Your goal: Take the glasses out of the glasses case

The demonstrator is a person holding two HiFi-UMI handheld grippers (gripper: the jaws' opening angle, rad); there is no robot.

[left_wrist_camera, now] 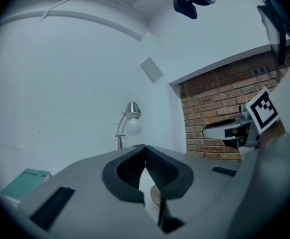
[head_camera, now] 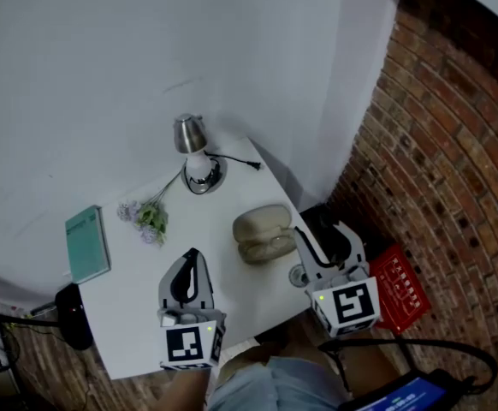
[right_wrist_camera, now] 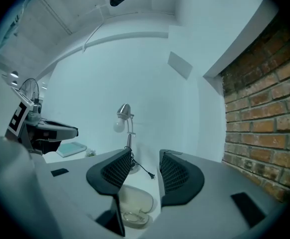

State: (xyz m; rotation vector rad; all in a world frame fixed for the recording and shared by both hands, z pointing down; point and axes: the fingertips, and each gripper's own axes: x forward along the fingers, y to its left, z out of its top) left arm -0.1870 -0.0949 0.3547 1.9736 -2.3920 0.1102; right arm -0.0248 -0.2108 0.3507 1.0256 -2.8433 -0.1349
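Note:
The beige glasses case [head_camera: 263, 232] lies open on the white table [head_camera: 129, 315], lid toward the lamp; in the right gripper view the case [right_wrist_camera: 136, 201] sits low between the jaws, and a rounded lens shape shows in its lower half. My right gripper [head_camera: 319, 229] is open just right of the case, at the table's right edge, with nothing between its pads [right_wrist_camera: 146, 153]. My left gripper [head_camera: 191, 255] is shut and empty, left of the case and apart from it; in its own view the pads meet at the tips [left_wrist_camera: 145, 147], and a bit of the case [left_wrist_camera: 155, 195] shows below them.
A silver desk lamp [head_camera: 191, 144] with a black cord stands at the table's far end. A sprig of flowers [head_camera: 146, 217] and a green book [head_camera: 86, 243] lie to the left. A red crate [head_camera: 400, 287] sits on the floor by the brick wall [head_camera: 437, 127].

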